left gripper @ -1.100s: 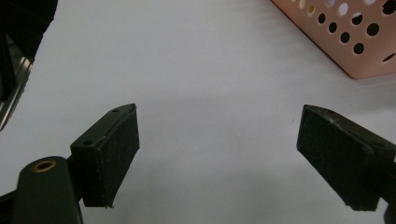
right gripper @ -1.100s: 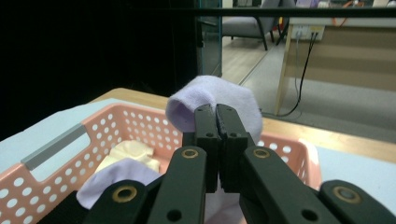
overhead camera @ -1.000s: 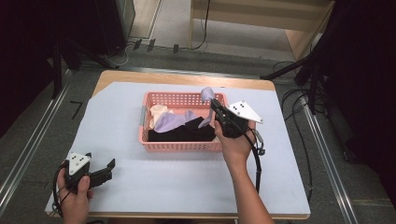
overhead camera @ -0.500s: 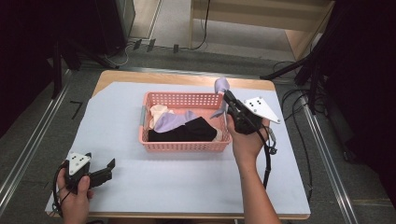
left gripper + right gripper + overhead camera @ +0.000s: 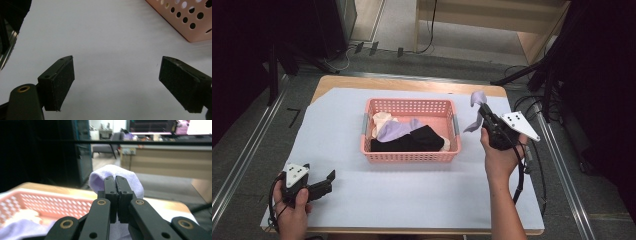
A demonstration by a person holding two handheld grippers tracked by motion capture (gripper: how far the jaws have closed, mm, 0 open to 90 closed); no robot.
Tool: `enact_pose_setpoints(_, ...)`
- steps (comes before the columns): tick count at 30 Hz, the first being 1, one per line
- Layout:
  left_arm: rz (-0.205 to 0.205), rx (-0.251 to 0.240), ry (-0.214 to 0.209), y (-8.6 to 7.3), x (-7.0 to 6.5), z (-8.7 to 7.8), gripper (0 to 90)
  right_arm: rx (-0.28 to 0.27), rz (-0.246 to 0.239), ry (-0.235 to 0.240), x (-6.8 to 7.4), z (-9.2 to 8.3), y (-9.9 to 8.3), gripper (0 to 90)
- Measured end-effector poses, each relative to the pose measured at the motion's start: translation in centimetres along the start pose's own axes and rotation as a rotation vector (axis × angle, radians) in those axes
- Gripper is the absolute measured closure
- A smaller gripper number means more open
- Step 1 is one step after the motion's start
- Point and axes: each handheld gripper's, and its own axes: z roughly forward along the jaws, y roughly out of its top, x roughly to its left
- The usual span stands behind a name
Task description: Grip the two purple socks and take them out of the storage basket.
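The right claw [image 5: 482, 111] is clamped on a soft lilac sock [image 5: 475, 98], held above the bench [image 5: 412, 200] just right of the perforated pink plastic basket [image 5: 409, 156]. The sock hangs limp, its knit fine. The left claw [image 5: 117, 82] rests on the white sheet [image 5: 112, 37], flat matte-black pads apart.

Office: desks [image 5: 160, 157], chair [image 5: 102, 147] behind.

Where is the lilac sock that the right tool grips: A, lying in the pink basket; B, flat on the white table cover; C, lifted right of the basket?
C: the right tool holds the lilac sock up beside the pink plastic basket, past its right end.
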Motion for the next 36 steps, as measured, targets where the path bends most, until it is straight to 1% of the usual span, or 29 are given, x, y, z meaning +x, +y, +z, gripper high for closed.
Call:
enact_pose_setpoints(1, 0.000, 0.000, 0.001, 0.0, 0.0, 0.0, 14.2, 0.006, 0.001, -0.015, -0.5, 0.0, -0.5, 89.0)
enact_pose_setpoints(5, 0.003, -0.004, 0.004, 0.0, 0.0, 0.0, 14.2, 0.061, 0.046, -0.065, -2.4, -0.3, -3.0, 89.0)
enact_pose_setpoints(7, 0.007, 0.001, 0.003, 0.0, 0.0, 0.0, 14.2, 0.108, 0.054, -0.087, -3.1, -0.3, -4.6, 88.9)
enact_pose_setpoints(9, 0.014, 0.001, 0.007, 0.0, 0.0, 0.0, 14.2, 0.147, 0.053, -0.095, -3.5, -0.4, -5.7, 87.3)
enact_pose_setpoints(10, 0.012, 0.001, 0.007, 0.0, -0.1, 0.0, 14.2, 0.171, 0.057, -0.089, -3.7, -0.4, -6.4, 84.7)
enact_pose_setpoints(11, 0.012, -0.001, 0.009, 0.0, -0.1, 0.0, 14.2, 0.190, 0.072, -0.083, -3.8, -0.4, -6.8, 81.2)
enact_pose_setpoints(12, 0.014, -0.001, 0.010, 0.0, -0.1, 0.0, 14.2, 0.199, 0.085, -0.081, -3.9, -0.5, -7.2, 75.9)
enact_pose_setpoints(13, 0.015, 0.000, 0.009, 0.0, -0.1, 0.0, 14.2, 0.203, 0.118, -0.076, -3.9, -0.6, -7.4, 73.0)
enact_pose_setpoints(14, 0.016, 0.001, 0.010, 0.0, -0.1, 0.0, 14.2, 0.203, 0.118, -0.076, -3.9, -0.6, -7.4, 70.3)
enact_pose_setpoints(15, 0.016, 0.001, 0.011, 0.0, -0.1, 0.0, 14.2, 0.197, 0.131, -0.073, -3.8, -0.7, -7.3, 68.1)
enact_pose_setpoints(16, 0.016, -0.001, 0.013, 0.0, -0.2, 0.0, 14.2, 0.193, 0.134, -0.066, -3.6, -0.7, -7.2, 66.5)
enact_pose_setpoints(18, 0.016, -0.001, 0.014, 0.0, -0.2, 0.0, 14.2, 0.176, 0.145, -0.052, -3.0, -0.8, -6.7, 63.7)
enact_pose_setpoints(21, 0.015, -0.001, 0.011, 0.0, -0.1, 0.0, 14.2, 0.187, 0.118, -0.025, -1.6, -0.3, -5.8, 60.9)
enact_pose_setpoints(22, 0.015, -0.001, 0.011, 0.0, -0.1, 0.0, 14.2, 0.187, 0.117, -0.015, -1.1, -0.1, -5.6, 60.5)
enact_pose_setpoints(24, 0.013, 0.000, 0.010, 0.0, -0.1, 0.0, 14.2, 0.194, 0.095, 0.020, 0.0, 0.4, -5.1, 59.5)
enact_pose_setpoints(27, 0.011, 0.001, 0.008, 0.0, -0.1, 0.0, 14.2, 0.198, 0.079, 0.061, 1.9, 1.3, -4.3, 59.0)
enact_pose_setpoints(28, 0.013, -0.001, 0.007, 0.0, 0.0, 0.0, 14.2, 0.198, 0.068, 0.071, 2.4, 1.6, -4.1, 58.8)
enact_pose_setpoints(31, 0.008, -0.001, 0.006, 0.0, 0.0, 0.0, 14.2, 0.203, 0.053, 0.100, 4.3, 2.8, -3.4, 58.7)
enact_pose_setpoints(33, 0.006, -0.002, 0.007, 0.0, 0.0, 0.0, 14.2, 0.211, 0.053, 0.114, 5.3, 3.4, -3.2, 58.5)
enact_pose_setpoints(34, 0.007, -0.001, 0.006, 0.0, 0.0, 0.0, 14.2, 0.215, 0.039, 0.129, 6.0, 3.8, -3.0, 58.2)
enact_pose_setpoints(36, 0.010, 0.001, 0.006, 0.0, 0.0, 0.0, 14.2, 0.228, 0.036, 0.147, 7.0, 4.4, -2.8, 57.5)
